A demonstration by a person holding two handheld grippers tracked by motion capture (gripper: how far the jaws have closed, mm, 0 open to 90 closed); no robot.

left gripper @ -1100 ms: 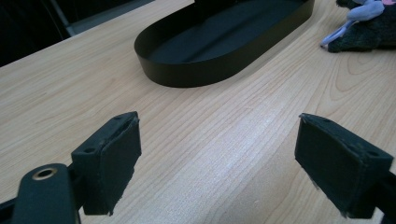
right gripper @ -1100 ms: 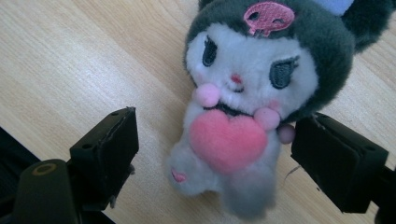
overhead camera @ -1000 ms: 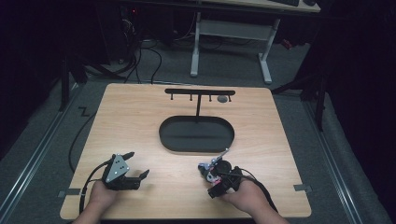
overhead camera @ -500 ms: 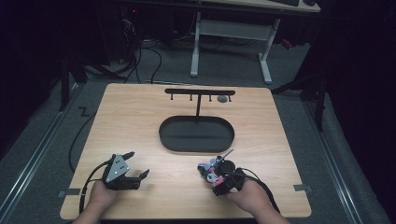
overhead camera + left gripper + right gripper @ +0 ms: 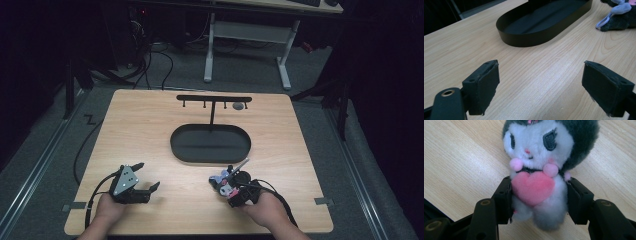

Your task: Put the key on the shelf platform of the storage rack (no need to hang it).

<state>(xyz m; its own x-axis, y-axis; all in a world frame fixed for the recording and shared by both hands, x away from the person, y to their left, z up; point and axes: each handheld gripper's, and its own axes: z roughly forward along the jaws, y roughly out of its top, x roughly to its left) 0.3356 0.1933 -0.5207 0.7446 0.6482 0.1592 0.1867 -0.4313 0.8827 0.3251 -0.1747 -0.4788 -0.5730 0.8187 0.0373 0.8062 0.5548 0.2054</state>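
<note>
A small plush toy (image 5: 536, 157) with a dark grey hood, a white face and a pink heart lies on the wooden table (image 5: 150, 135) at the front right. My right gripper (image 5: 539, 183) has just been closing and is now shut on its body, the pads pressing both sides at the heart. From above, the toy (image 5: 221, 181) sticks out of the right gripper (image 5: 227, 192) toward the table's middle. My left gripper (image 5: 149, 175) rests at the front left, open with nothing between its fingers (image 5: 484, 82). The left gripper view shows the toy (image 5: 621, 17) at top right.
A black oval tray (image 5: 210, 157) lies in the middle of the table, with its near wall (image 5: 524, 41) ahead of the left gripper. Behind it stands a black T-shaped rack (image 5: 212, 98) with small hooks. Desk legs and cables lie on the floor beyond the table.
The right gripper's jaws have drawn in onto the plush toy. Both hands stay where they were, and the left gripper is unchanged.
</note>
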